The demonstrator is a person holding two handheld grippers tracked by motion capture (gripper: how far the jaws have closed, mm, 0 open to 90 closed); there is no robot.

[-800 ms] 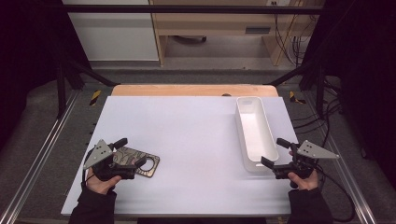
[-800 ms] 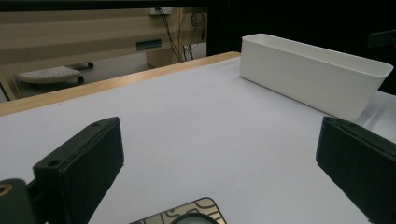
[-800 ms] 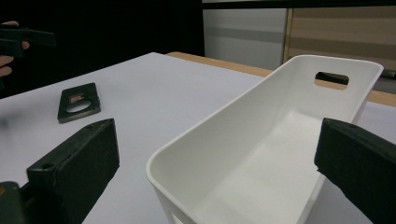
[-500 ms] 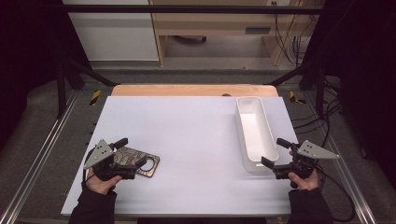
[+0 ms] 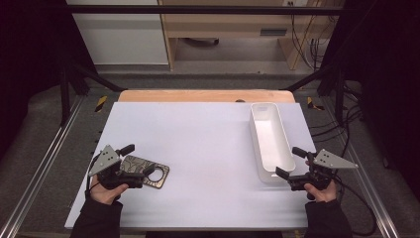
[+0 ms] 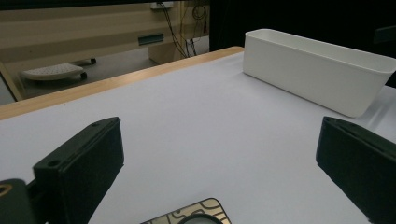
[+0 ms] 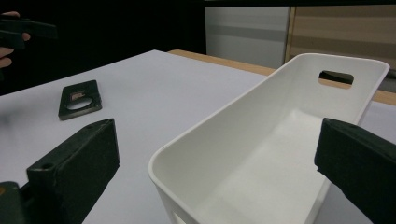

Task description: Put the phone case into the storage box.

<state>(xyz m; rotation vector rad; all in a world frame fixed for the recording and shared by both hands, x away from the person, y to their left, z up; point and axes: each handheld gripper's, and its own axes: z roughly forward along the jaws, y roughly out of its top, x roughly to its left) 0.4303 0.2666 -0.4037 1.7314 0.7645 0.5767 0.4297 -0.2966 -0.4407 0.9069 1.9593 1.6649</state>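
Here, the left gripper (image 5: 132, 159) hovers with fingers spread over the flat dark patterned metal plate with a round hole (image 5: 146, 172), which lies on the white counter (image 5: 198, 148). The right gripper (image 5: 291, 163), fingers likewise spread, sits at the near end of the long white plastic bin (image 5: 270, 141), which stands empty.

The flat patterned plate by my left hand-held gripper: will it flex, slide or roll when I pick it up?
The plate looks rigid and metallic, so probably stiff and fairly heavy for its size. It lies flat on the smooth white table, so it may slide rather than roll, and its low edge may be hard to catch. The left hand-held gripper is open over it.
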